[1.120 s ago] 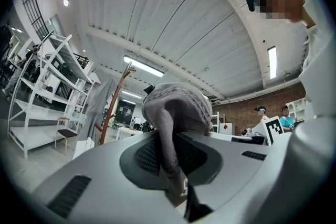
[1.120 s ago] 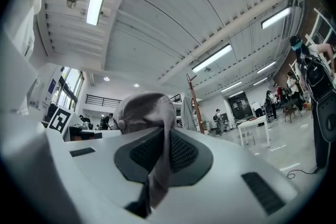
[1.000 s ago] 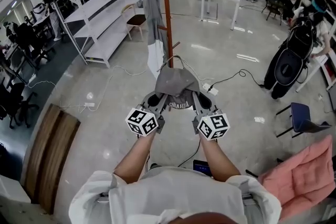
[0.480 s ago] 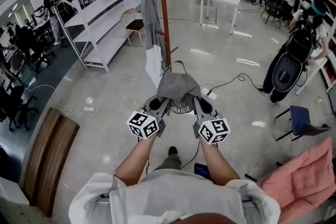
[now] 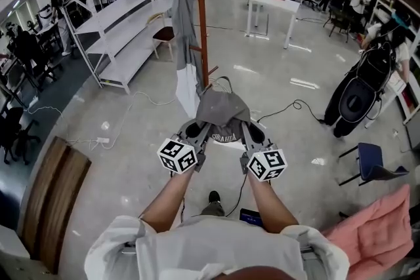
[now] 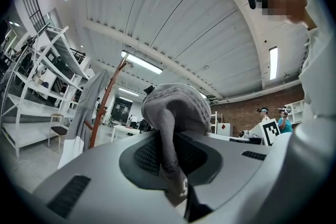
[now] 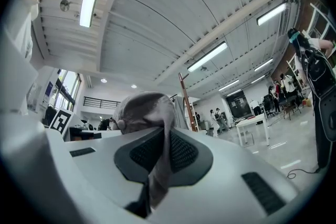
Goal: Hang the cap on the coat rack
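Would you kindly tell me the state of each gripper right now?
Left tongs: shut on the cap.
Right tongs: shut on the cap.

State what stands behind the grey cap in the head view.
Behind the cap rises the coat rack with a grey-and-white garment hanging on it. The cap covers the rack's foot.

The grey knitted cap [image 5: 222, 108] sits between the left gripper [image 5: 195, 133] and the right gripper [image 5: 250, 132], each clamped on one side of it. The reddish-brown wooden coat rack pole [image 5: 201, 10] stands just beyond, with a grey garment [image 5: 182, 29] hanging on its left. Farther left lies white metal shelving [image 5: 125, 16]; behind to the right stands a white table [image 5: 275, 2].
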Demonstrator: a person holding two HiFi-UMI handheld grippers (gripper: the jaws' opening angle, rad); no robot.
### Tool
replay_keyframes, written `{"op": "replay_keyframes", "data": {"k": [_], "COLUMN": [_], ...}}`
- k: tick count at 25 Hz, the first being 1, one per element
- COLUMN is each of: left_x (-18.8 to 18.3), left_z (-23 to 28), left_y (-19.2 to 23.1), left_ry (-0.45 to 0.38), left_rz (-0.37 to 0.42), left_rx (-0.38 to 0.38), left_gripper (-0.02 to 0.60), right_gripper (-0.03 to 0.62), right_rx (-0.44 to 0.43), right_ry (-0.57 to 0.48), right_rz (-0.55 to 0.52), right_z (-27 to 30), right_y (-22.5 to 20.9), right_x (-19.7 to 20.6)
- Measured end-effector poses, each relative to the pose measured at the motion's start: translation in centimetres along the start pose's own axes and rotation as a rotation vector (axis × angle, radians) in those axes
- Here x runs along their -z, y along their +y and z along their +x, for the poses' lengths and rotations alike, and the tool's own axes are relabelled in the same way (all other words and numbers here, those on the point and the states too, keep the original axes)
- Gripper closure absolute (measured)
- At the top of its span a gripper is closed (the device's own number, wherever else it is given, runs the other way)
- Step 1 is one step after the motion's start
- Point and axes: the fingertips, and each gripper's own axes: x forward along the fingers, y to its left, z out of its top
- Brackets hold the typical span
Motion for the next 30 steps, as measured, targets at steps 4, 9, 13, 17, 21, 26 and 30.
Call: {"op": "replay_keyframes", "data": {"k": [4, 9, 13, 17, 21, 26, 30], "left_x": [-0.3, -0.5, -1.5, -2.4, -3.0, -2.4, -1.2], "left_z": [3.1, 7.4, 11.5, 15.1, 17.6, 19.4, 20.7], "left_y": [2.8, 7.3, 10.7, 13.6, 16.9, 20.8, 23.5], "left_ry": [-0.016, -0.013, -0.013, -0.028, -0.043, -0.052, -0.041], "left_rz": [0.006, -0.003, -0.007, 0.005, 0.012, -0.01, -0.028], "left_rx": [-0.002, -0.014, -0.014, -0.003, -0.006, -0.039, -0.065], "left_gripper": [0.535, 0.535, 0.535, 0.535, 0.535, 0.535, 0.535], "right_gripper": [0.559, 0.559, 0.559, 0.559, 0.559, 0.559, 0.559], "right_rx": [-0.004, -0.011, -0.012, -0.013, -0.021, -0.043, -0.053], "right_ry": [-0.006, 0.006, 0.005, -0.007, -0.014, 0.011, 0.04], "right_rz": [-0.003, 0.004, 0.009, -0.004, -0.007, -0.008, 0.004], "right_z": [3.6, 8.9, 13.3, 17.3, 21.3, 25.1, 27.7], "right_y": [-2.4, -5.8, -8.9, -11.6, -13.4, -14.7, -16.2], "right_x": [0.2, 0.7, 0.1, -0.3, 0.1, 1.5, 3.2]}}
